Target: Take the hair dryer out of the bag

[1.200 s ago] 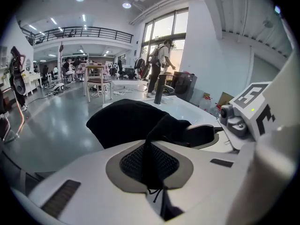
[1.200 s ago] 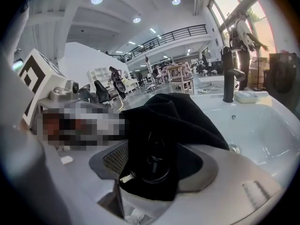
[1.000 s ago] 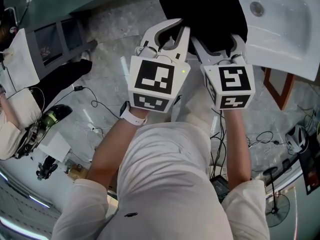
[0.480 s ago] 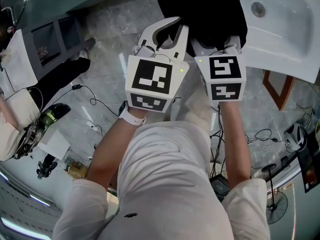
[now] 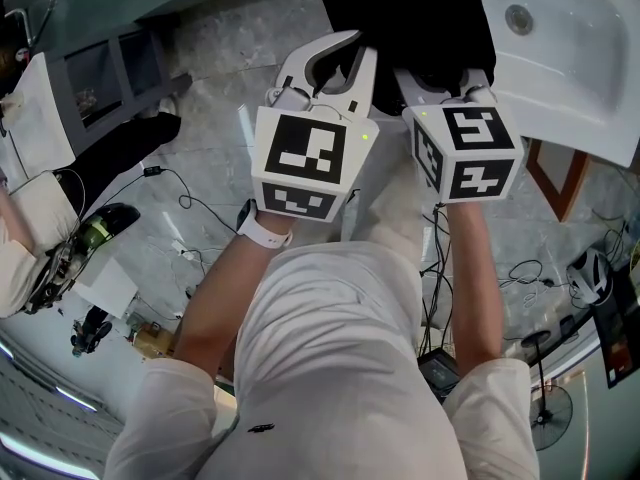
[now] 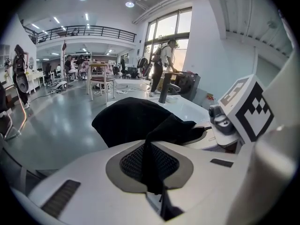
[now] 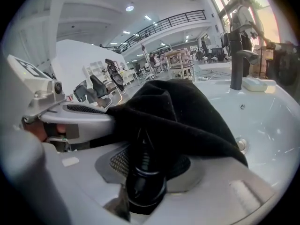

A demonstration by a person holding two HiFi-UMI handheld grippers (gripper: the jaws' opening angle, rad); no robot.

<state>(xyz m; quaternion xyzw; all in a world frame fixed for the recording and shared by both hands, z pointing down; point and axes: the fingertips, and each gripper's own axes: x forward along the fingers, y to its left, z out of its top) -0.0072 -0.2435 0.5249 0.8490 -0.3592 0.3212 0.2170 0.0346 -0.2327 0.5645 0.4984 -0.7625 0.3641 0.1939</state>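
Note:
A black cloth bag (image 5: 420, 18) lies at the edge of a white sink (image 5: 560, 63). My left gripper (image 5: 345, 53) is shut on a fold of the bag's (image 6: 131, 121) rim, and the cloth runs down between its pads (image 6: 136, 161). My right gripper (image 5: 440, 80) reaches into the bag's mouth just to the right. Its jaws are closing, with the glossy black handle of the hair dryer (image 7: 145, 182) between them and against both pads. The bag's cloth (image 7: 187, 111) drapes over the rest of the dryer and hides it.
A black faucet (image 7: 236, 64) and a soap dish (image 7: 255, 84) stand at the basin's far side. Cables (image 5: 185, 208) trail over the marble floor below. A person (image 5: 30, 218) sits at the left, and a floor fan (image 5: 555, 408) stands at the lower right.
The right gripper has rolled a little and shifted slightly right at the bag's mouth. The left gripper has kept still with the bag's rim in it.

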